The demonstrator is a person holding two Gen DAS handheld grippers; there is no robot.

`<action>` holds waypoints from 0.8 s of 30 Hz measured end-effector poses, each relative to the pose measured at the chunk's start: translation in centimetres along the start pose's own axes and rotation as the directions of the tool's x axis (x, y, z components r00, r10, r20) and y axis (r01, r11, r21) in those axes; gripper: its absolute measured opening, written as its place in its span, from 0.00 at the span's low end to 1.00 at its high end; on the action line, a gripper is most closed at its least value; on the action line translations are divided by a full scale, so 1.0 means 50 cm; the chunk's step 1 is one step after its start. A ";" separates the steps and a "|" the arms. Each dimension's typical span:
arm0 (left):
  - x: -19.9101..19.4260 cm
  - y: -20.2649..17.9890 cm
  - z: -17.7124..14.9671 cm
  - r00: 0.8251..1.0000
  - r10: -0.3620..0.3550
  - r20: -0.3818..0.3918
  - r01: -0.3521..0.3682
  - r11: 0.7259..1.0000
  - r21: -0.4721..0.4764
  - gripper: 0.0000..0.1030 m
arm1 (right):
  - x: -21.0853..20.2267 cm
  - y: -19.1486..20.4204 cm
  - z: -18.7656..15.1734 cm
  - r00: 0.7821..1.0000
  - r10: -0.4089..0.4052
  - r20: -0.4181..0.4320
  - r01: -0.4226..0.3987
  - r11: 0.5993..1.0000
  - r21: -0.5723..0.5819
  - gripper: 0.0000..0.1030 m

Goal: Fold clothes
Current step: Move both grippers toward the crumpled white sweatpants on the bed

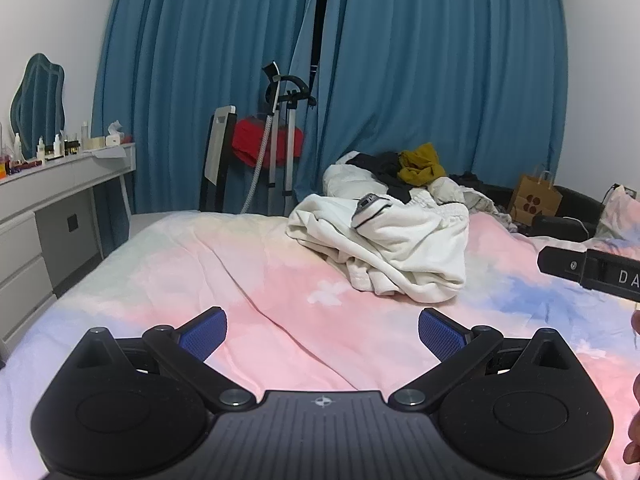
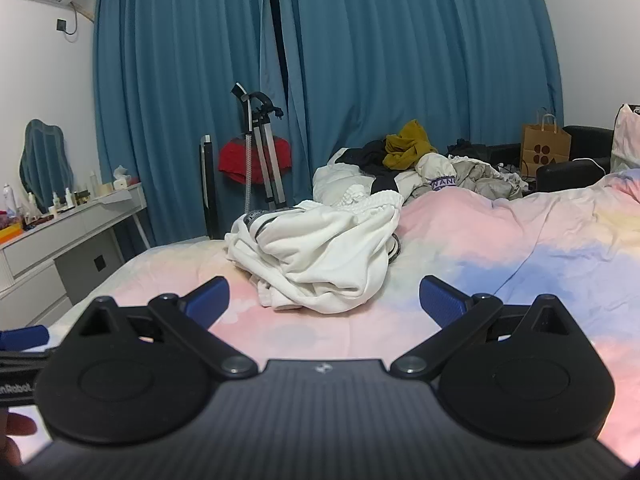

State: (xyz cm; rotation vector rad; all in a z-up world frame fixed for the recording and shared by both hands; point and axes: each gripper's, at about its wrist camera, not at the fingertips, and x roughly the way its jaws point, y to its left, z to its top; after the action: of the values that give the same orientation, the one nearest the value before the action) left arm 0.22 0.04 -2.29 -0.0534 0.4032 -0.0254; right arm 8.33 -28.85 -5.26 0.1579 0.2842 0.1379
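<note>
Dressing table point(image 1: 60, 184): far left of the left claw, against the white wall; small bottles and a tissue box stand on top.
Garment steamer point(image 1: 280, 136): ahead and left of the left claw, before the blue curtains point(image 1: 440, 80), with a red cloth point(image 1: 248, 140) hung beside it.
Left claw point(image 1: 322, 330): jaws spread wide, blue pads point(image 1: 204, 334) apart, nothing between them; it hovers over the pink and blue bedspread point(image 1: 280, 272).
White garment point(image 1: 400, 248): crumpled on the bedspread, ahead and slightly right of the left claw, clear of its fingers.
Clothes pile point(image 1: 400, 168): beyond the white garment; dark pieces and a mustard item point(image 1: 420, 164) on top.
Right claw point(image 2: 324, 298): jaws spread wide, empty; the white garment point(image 2: 328, 256) lies directly ahead, near the fingertips but not touching.
Paper bag point(image 2: 546, 148): far ahead and right of the right claw, beyond the bed.
Hand point(image 2: 16, 436): partly visible at the lower left edge of the right wrist view.
</note>
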 end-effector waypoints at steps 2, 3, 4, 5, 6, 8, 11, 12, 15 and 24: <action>0.000 -0.003 0.003 1.000 -0.005 -0.001 0.005 1.000 -0.002 1.00 | -0.002 -0.003 0.002 1.000 0.012 -0.002 -0.012 1.000 0.013 1.00; 0.000 -0.004 0.006 1.000 -0.007 0.000 0.007 1.000 -0.003 1.00 | -0.003 -0.005 0.002 1.000 0.019 -0.001 -0.019 0.999 0.027 1.00; 0.001 -0.006 0.011 1.000 -0.011 0.002 0.011 1.000 -0.006 1.00 | -0.004 -0.008 0.002 1.000 0.027 0.003 -0.027 0.999 0.045 1.00; 0.004 -0.008 0.019 1.000 -0.017 0.004 0.017 1.000 -0.010 1.00 | -0.005 -0.014 0.002 0.999 0.036 0.010 -0.037 0.997 0.066 1.00; 0.007 -0.010 0.027 1.000 -0.022 0.007 0.023 1.000 -0.015 1.00 | -0.006 -0.022 0.002 0.999 0.046 0.015 -0.047 0.995 0.093 1.00; 0.025 -0.018 0.049 0.999 -0.037 0.009 0.037 0.999 -0.019 1.00 | -0.007 -0.039 0.004 0.998 0.053 0.023 -0.056 0.987 0.148 1.00; 0.079 -0.046 0.082 0.998 -0.065 0.011 0.065 0.998 0.016 1.00 | -0.011 -0.061 0.009 0.999 0.044 0.029 -0.049 0.978 0.203 1.00; 0.108 -0.061 0.095 0.997 -0.071 0.010 0.070 0.996 0.046 1.00 | -0.011 -0.067 0.010 0.999 0.036 0.033 -0.043 0.976 0.212 1.00; 0.224 -0.111 0.136 0.998 -0.060 0.002 0.059 0.985 0.159 1.00 | -0.004 -0.081 0.006 1.000 0.003 0.029 -0.009 0.975 0.221 1.00; 0.589 -0.172 0.275 0.998 -0.052 -0.041 0.059 0.980 0.190 1.00 | 0.085 -0.147 -0.036 0.998 0.011 -0.066 0.012 0.940 0.341 1.00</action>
State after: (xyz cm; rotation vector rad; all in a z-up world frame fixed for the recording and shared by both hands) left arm 32.57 -8.95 -0.72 0.1252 0.4339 -0.1205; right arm 12.69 -35.11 -9.37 0.4991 0.3739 0.0924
